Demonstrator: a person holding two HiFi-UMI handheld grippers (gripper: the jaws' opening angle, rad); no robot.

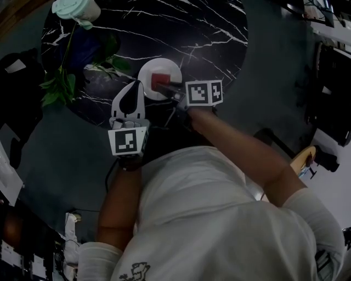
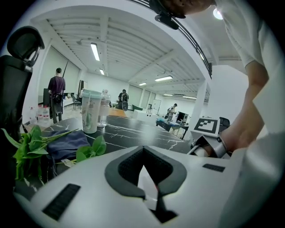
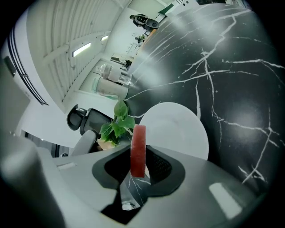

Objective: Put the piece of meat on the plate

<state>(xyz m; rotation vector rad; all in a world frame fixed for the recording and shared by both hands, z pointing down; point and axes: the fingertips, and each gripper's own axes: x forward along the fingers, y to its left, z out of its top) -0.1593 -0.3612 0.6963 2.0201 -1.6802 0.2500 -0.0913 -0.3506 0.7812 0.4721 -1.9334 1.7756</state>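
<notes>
The head view looks steeply down from above the person onto the black marble table point(image 1: 192, 33), with the plate point(image 1: 148, 68) toward 12 o'clock. The left gripper view sits low and faces almost level across the tabletop, the cup point(image 2: 91, 111) at 9 o'clock. The right gripper view tilts down, close over the plate. All three views share the cup and the leaves point(image 1: 57, 88).

Open table point(image 1: 214, 49) lies right of and beyond the plate point(image 1: 149, 70). The left gripper point(image 1: 133, 88) stands just beside the plate's left rim; leafy stems point(image 1: 60, 88), a blue cloth point(image 1: 82, 46) and a cup point(image 1: 77, 8) crowd the far left. The right gripper point(image 1: 167, 86), clamping the piece of meat point(image 1: 159, 80), covers the plate's near right part.
</notes>
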